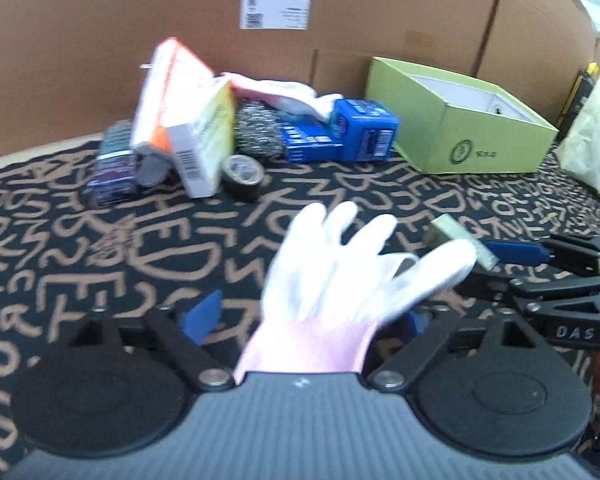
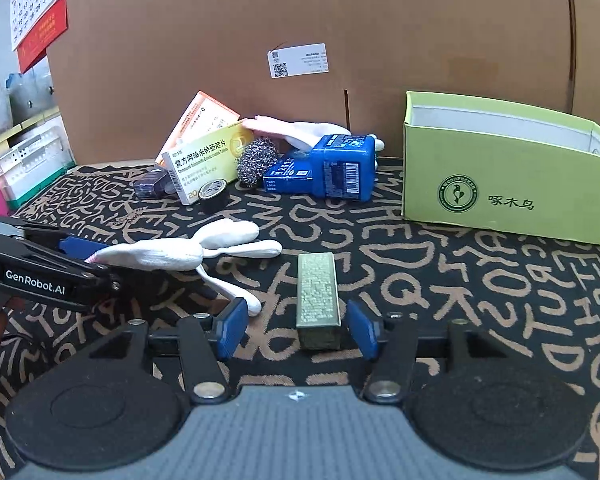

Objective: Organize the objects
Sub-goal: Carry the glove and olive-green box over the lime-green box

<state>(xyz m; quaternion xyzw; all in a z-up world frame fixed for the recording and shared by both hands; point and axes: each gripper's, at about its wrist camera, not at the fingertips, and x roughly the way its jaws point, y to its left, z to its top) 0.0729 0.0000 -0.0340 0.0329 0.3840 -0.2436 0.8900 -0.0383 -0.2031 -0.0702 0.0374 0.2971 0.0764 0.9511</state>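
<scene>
Progress: early, by my reading. Pile at back of desk untouched: dark small box, medicine box, tape roll, steel scourer, blue box. Left gripper jaws spread wide, white glove lying between them, cuff at the jaws, no pinch visible. Right gripper jaws half spread around the near end of gold bar box, pads clear of it. Green box at right: interior mostly hidden, contents unknown. Left view motion-blurred; second glove partly buried behind pile.
</scene>
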